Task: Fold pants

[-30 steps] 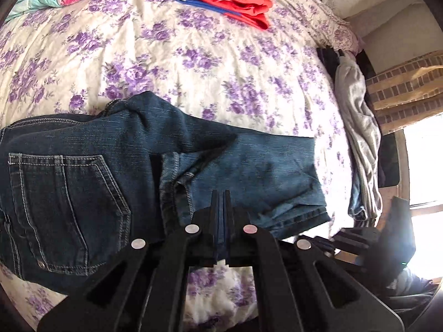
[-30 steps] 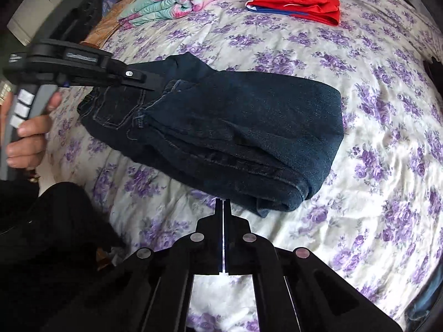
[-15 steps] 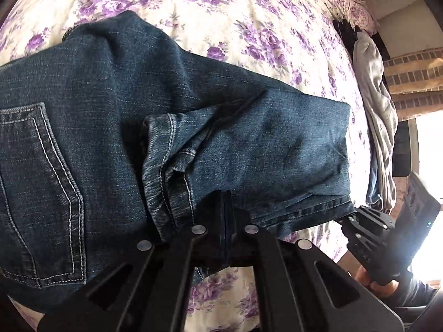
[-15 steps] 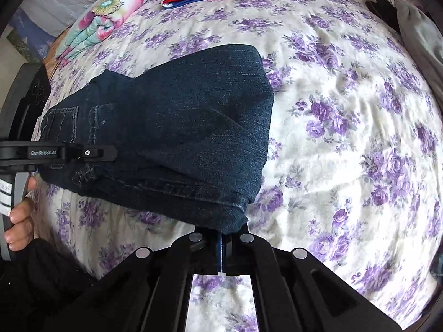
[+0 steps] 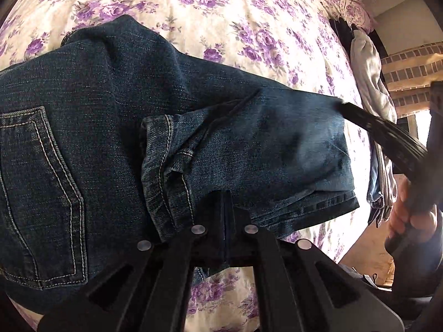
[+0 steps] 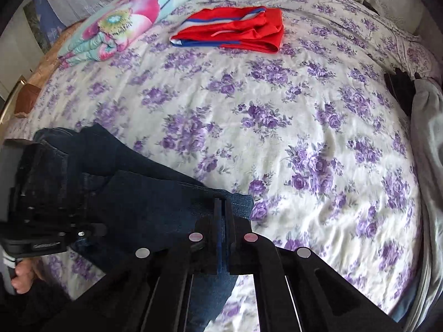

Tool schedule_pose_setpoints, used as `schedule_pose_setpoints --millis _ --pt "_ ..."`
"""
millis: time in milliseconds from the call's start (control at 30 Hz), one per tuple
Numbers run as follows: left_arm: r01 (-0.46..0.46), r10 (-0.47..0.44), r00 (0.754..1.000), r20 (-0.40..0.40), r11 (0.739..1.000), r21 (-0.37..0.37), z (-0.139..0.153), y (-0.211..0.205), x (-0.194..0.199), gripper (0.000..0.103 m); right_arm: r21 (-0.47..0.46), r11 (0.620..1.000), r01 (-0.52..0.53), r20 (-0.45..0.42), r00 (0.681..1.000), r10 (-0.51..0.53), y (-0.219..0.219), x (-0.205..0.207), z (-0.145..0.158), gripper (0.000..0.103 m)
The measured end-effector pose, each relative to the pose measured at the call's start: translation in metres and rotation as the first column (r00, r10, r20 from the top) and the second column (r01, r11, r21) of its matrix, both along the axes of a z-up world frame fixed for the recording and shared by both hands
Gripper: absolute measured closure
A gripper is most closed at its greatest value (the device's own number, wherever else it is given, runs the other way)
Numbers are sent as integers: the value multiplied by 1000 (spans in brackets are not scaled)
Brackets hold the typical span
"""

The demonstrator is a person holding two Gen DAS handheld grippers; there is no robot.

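Dark blue jeans (image 5: 110,110) lie folded on the floral bedsheet (image 5: 221,13), back pocket at left, leg hems doubled over in the middle. My left gripper (image 5: 225,202) is shut on the near edge of the folded legs. My right gripper (image 6: 224,210) is shut on the jeans' far folded corner (image 6: 155,202). It also shows in the left wrist view (image 5: 360,119), reaching in from the right onto that corner. The left gripper shows at the left edge of the right wrist view (image 6: 55,235).
Folded red shorts (image 6: 235,30) and a rolled floral blanket (image 6: 124,19) lie at the far side of the bed. Grey and black clothes (image 6: 426,138) hang over the bed's right edge. A brick-patterned wall (image 5: 409,66) stands beyond it.
My right gripper has swung up onto the jeans' right end and now holds that corner. My left gripper has stayed shut on the leg edge and moved closer over the jeans.
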State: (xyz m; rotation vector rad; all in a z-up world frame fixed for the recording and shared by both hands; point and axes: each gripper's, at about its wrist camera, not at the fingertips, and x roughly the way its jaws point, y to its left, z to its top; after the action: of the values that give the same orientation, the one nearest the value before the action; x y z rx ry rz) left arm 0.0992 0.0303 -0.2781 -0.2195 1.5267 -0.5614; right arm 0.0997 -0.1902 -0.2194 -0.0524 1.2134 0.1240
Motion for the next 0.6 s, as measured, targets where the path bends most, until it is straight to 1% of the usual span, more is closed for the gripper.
schedule_pose_setpoints --millis 67,133,200,233,267,300,333,367,400,433,467,533,600 --pt "-6 6 1000 -3 1000 -14 -1 1 0 101 -24 1000 1 -34 999 -1 1 7 -22 103" --pt "-12 12 1000 -11 1000 -28 -3 2 0 101 -65 998 -21 -17 1000 20 9 5 -25 103" --pt "-23 22 999 -28 999 -41 -2 5 1 101 -100 994 -51 -31 998 48 19 4 -18 98" --pt "-40 38 999 -39 998 -49 2 9 2 102 -98 993 -66 -39 997 62 24 3 -10 98" --pt "-61 59 998 -36 997 -48 10 15 2 102 -75 994 -82 -41 996 79 29 0 1 98" --pt "-86 85 996 -14 995 -55 22 24 1 102 -51 993 -103 -28 994 101 37 -4 15 97" --pt "-113 116 993 26 991 -77 39 38 -2 96 -35 991 -132 -6 991 132 46 -9 28 95" --pt "-140 147 987 65 985 -96 56 53 -5 83 -16 985 -173 14 985 173 57 -14 41 80" --pt "-176 187 977 107 979 -105 73 71 -10 73 3 976 -216 32 976 216 69 -18 51 60" --pt "-220 234 961 150 970 -105 89 90 -16 52 20 967 -254 46 966 253 81 -21 58 55" --pt "-265 280 941 189 959 -101 102 110 -24 38 38 955 -293 54 955 290 94 -22 62 55" --pt "-361 372 898 234 928 -90 118 152 -42 34 81 929 -361 56 932 358 120 -24 62 55" --pt "-457 457 858 233 888 -56 119 191 -60 34 123 907 -402 62 916 398 145 -23 57 55"
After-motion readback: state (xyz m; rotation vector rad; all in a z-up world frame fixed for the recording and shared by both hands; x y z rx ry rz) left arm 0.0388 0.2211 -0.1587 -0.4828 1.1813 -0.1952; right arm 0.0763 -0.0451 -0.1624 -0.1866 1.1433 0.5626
